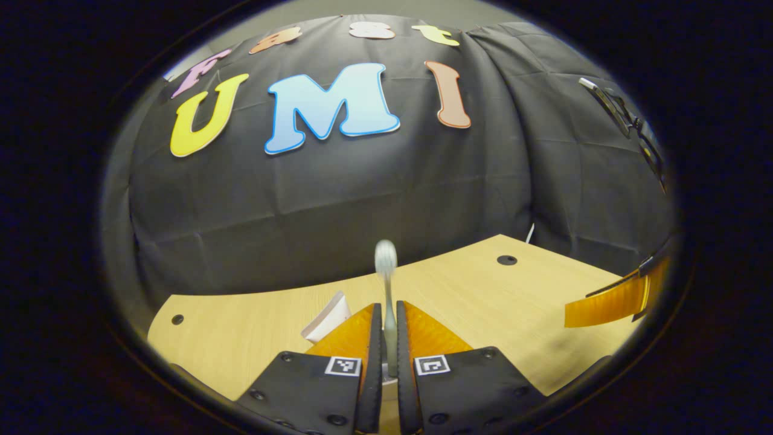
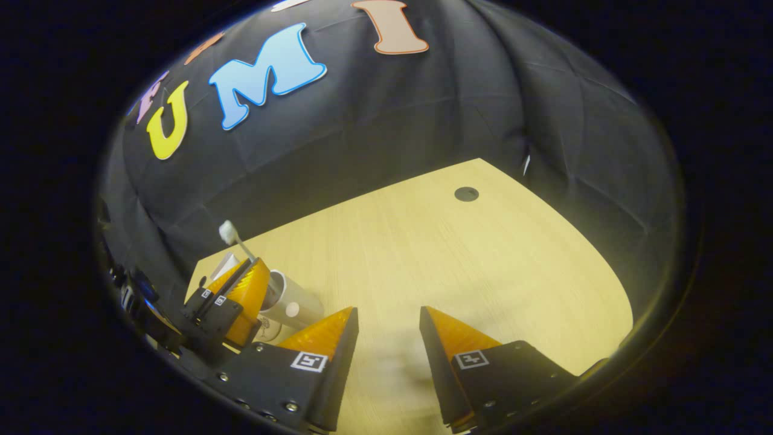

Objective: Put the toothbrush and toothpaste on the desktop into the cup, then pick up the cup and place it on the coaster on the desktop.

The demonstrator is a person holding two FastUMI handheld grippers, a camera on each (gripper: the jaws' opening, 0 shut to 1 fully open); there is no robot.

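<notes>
Two hand-held grippers over a pale wood-grain desktop (image 2: pixel 459 266) with black cloth walls behind

Left gripper (image 1: pixel 389 329): fingers drawn together, clamped on the slim pale-handled toothbrush (image 1: pixel 387 284). Handle passes up between both fingers; white bristle head rises clear above the tips, blurred. In the right gripper view the same gripper (image 2: pixel 241 284) sits at the left edge, the toothbrush (image 2: pixel 232 235) slanting up out of it, head uppermost, just over the cup

White cylindrical cup (image 2: pixel 293 305): tilted in the right gripper view, open rim toward the left gripper, a small round mark on its side. Whether the toothbrush's lower end is inside the rim cannot be told

White flat-ended toothpaste tube (image 1: pixel 329 317): end pokes out just left of the left gripper's fingers; also glimpsed behind that gripper (image 2: pixel 224 264)

Right gripper (image 2: pixel 389 323): fingers spread wide apart, holding nothing, bare desktop between them; its finger shows at the right edge of the left gripper view (image 1: pixel 610 299)

Small dark round hole (image 2: pixel 466 194) in the desktop near the far corner
</notes>
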